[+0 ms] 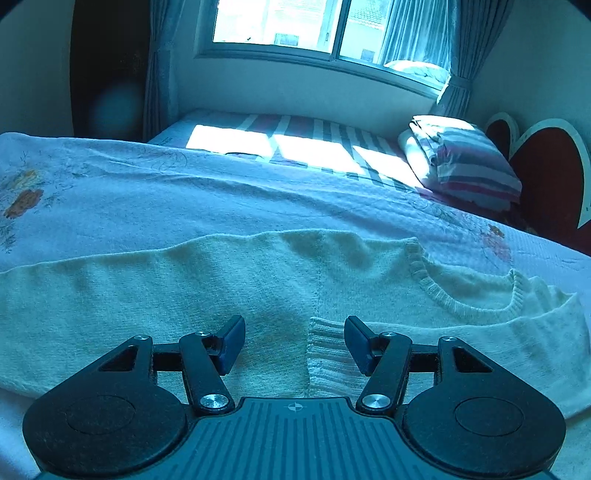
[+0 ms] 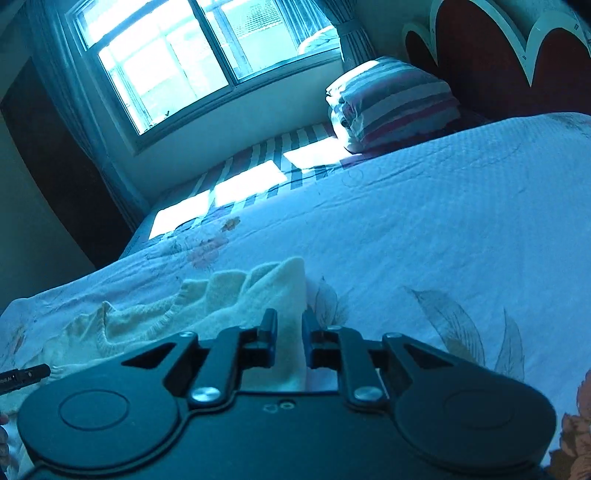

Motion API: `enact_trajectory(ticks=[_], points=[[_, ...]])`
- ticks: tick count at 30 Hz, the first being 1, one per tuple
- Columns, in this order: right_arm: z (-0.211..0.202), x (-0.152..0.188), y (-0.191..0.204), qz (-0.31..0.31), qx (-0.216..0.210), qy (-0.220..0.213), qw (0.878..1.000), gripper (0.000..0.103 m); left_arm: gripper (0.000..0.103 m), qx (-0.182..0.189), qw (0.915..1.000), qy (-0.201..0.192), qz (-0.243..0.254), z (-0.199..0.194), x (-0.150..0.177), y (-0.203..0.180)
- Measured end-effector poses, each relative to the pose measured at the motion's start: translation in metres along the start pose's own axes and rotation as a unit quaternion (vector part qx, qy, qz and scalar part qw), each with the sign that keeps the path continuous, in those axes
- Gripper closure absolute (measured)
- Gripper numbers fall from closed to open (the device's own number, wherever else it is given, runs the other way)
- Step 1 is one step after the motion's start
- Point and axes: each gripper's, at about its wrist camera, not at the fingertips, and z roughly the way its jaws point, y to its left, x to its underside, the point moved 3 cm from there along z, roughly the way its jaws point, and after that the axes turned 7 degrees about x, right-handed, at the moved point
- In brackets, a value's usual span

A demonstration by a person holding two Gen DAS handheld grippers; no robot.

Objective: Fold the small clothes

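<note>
A small cream knit sweater (image 1: 229,291) lies flat on the bed, its ribbed neckline (image 1: 465,295) toward the right. My left gripper (image 1: 294,341) is open just above it, with a ribbed sleeve cuff (image 1: 328,354) lying between the fingers. In the right wrist view the same sweater (image 2: 221,302) is bunched at its right edge. My right gripper (image 2: 289,328) is nearly closed, pinching that edge of the sweater between its fingers.
The bed is covered by a white flowered bedspread (image 1: 184,192) (image 2: 424,229). A folded striped quilt (image 1: 465,158) (image 2: 395,99) lies by the red heart-shaped headboard (image 1: 550,166). A window (image 1: 306,26) and curtains stand beyond the bed. A dark gripper tip (image 2: 26,374) shows at the left edge.
</note>
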Motion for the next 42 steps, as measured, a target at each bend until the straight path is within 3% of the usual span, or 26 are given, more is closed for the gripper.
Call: enact_trajectory(ticks=[3,5,10,12,14,15,17,20,23,26,29,31,32,34,36,37,42], points=[[0.027,-0.016,0.01,-0.018,0.011,0.001,1.0,0.082,0.041,-0.015,0.9995,0.003,0.029,0.009,0.005,-0.005],[0.058,-0.016,0.011,-0.04,0.054,0.059,0.996,0.085,0.041,-0.025,0.9989,0.004,0.04,0.005,0.004,-0.01],[0.023,-0.01,0.011,-0.046,0.045,0.04,0.997,0.081,0.039,-0.019,0.9971,-0.009,0.073,-0.021,0.013,-0.019],[-0.001,0.005,0.008,-0.058,0.036,0.04,0.997,0.081,0.037,-0.025,0.995,0.006,0.097,-0.021,0.025,-0.021],[-0.017,0.027,0.007,-0.075,0.033,0.061,0.995,0.082,0.033,-0.027,0.9947,-0.005,0.099,-0.024,0.032,-0.018],[-0.019,0.038,0.006,-0.09,0.039,0.072,0.993,0.083,0.032,-0.026,0.9953,-0.004,0.093,-0.026,0.031,-0.016],[-0.028,0.048,0.006,-0.104,0.046,0.053,0.992,0.083,0.032,-0.031,0.9965,-0.003,0.077,-0.035,0.028,-0.012],[-0.049,0.04,0.008,-0.074,0.037,0.026,0.996,0.08,0.032,-0.03,0.9987,-0.028,0.032,-0.061,0.03,0.006],[-0.069,0.035,0.013,-0.065,0.03,0.0,0.997,0.077,0.032,-0.04,0.9975,-0.048,-0.035,-0.096,0.045,0.047],[-0.077,0.037,0.014,-0.055,0.03,0.003,0.998,0.075,0.032,-0.071,0.9909,-0.072,-0.089,-0.132,0.064,0.102],[-0.083,0.043,0.013,-0.056,0.041,0.01,0.998,0.073,0.032,-0.08,0.9758,-0.092,-0.181,-0.156,0.077,0.172],[-0.086,0.048,0.016,-0.054,0.046,0.015,0.997,0.071,0.032,-0.066,0.9581,-0.108,-0.257,-0.162,0.084,0.219],[-0.088,0.05,0.018,-0.052,0.048,0.017,0.997,0.071,0.032,-0.057,0.9473,-0.114,-0.294,-0.163,0.087,0.239],[-0.09,0.055,0.024,-0.044,0.054,0.019,0.997,0.07,0.032,-0.019,0.9168,-0.13,-0.377,-0.162,0.095,0.278],[-0.091,0.058,0.03,-0.034,0.056,0.021,0.998,0.07,0.041,0.007,0.8925,-0.146,-0.427,-0.16,0.101,0.303],[-0.092,0.06,0.035,-0.029,0.055,0.021,0.998,0.07,0.042,0.018,0.8846,-0.15,-0.441,-0.158,0.102,0.314],[-0.095,0.065,0.057,-0.016,0.056,0.019,0.998,0.07,0.061,0.039,0.8628,-0.163,-0.477,-0.144,0.11,0.343]])
